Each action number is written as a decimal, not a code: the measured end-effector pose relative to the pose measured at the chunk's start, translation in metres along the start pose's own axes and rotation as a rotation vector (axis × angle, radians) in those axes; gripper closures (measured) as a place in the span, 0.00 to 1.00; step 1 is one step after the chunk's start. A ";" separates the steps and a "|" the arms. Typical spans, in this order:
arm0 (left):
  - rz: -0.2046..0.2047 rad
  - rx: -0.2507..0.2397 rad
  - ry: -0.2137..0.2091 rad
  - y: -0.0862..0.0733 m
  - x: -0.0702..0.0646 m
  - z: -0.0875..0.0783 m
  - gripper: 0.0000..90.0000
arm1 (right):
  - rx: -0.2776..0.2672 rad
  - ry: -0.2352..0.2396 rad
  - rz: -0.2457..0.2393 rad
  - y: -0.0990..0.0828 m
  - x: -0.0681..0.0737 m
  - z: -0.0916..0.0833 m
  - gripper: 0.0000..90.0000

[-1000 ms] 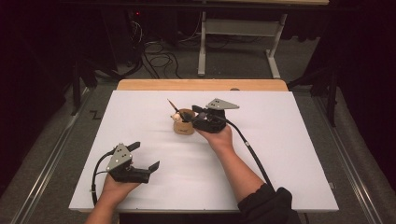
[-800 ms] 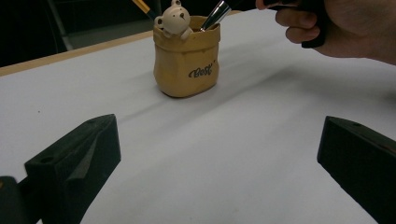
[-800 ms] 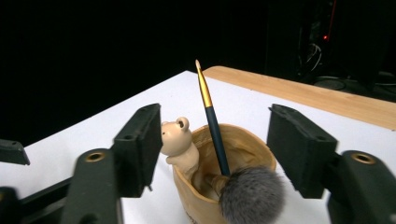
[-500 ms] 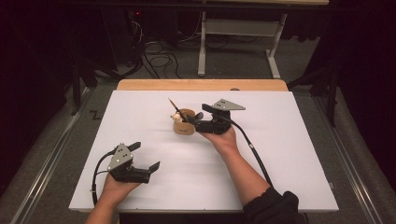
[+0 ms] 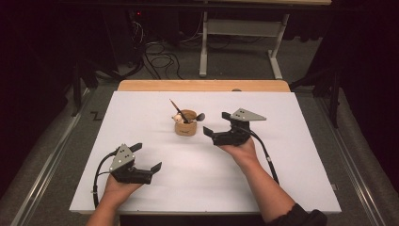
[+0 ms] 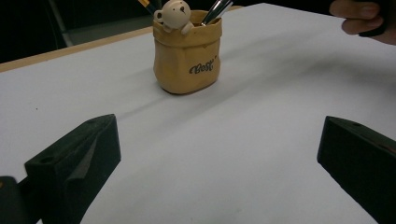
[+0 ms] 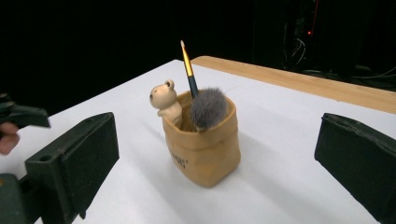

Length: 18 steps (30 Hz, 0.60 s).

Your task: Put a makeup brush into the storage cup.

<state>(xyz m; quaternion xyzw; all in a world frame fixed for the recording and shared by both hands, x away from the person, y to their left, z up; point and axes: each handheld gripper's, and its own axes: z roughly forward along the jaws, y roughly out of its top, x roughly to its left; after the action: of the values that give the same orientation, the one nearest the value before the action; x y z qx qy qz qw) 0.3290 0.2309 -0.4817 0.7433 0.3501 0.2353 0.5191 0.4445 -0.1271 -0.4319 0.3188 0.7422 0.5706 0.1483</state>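
Left gripper (image 5: 143,165): nearest the counter's front edge, fingers (image 6: 74,163) spread wide, nothing between them, well apart from the holder.

Counter (image 5: 301,188): white sheet over a wooden top, bare apart from the holder.

Right gripper (image 5: 217,126): just to the right of the holder, clear of it; fingers (image 7: 74,158) have just been opening and stand fully apart with nothing held (holder in the gap's line of sight, not touched).

Holder (image 5: 186,123): small tan sack-shaped pot, standing upright mid-counter, between the two grippers and nearer the right one.

Contents: fluffy grey brush (image 7: 208,108) resting head-up against the rim, pencil-like stick (image 7: 188,67) leaning out, little bear figure (image 7: 164,100) perched on the edge.

Handling, holder: likely light and rigid (ceramic by its look), so easy to tip or slide on the smooth sheet; best gripped across the lower body, away from the bear.

Handling, brush: probably very light, bristles soft and easily crushed; hidden handle is the better place to grip.

Handling, stick: thin, stiff, light; pinch the upper shaft and lift straight up.
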 end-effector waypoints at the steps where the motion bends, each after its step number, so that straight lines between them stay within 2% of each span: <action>1: -0.005 -0.001 0.001 0.000 0.000 0.000 0.00 | -0.003 -0.001 -0.002 -0.001 0.000 -0.005 0.00; 12: -0.026 0.001 0.013 -0.001 -0.001 0.001 0.00 | -0.023 -0.050 -0.018 -0.023 -0.013 -0.081 0.00; 18: -0.036 0.012 0.018 -0.004 -0.001 0.002 0.00 | -0.033 -0.080 -0.036 -0.043 -0.019 -0.126 0.00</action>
<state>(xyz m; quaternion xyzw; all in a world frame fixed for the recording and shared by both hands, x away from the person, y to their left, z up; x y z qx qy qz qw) 0.3287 0.2302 -0.4861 0.7377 0.3695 0.2308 0.5157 0.3726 -0.2403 -0.4371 0.3254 0.7317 0.5668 0.1934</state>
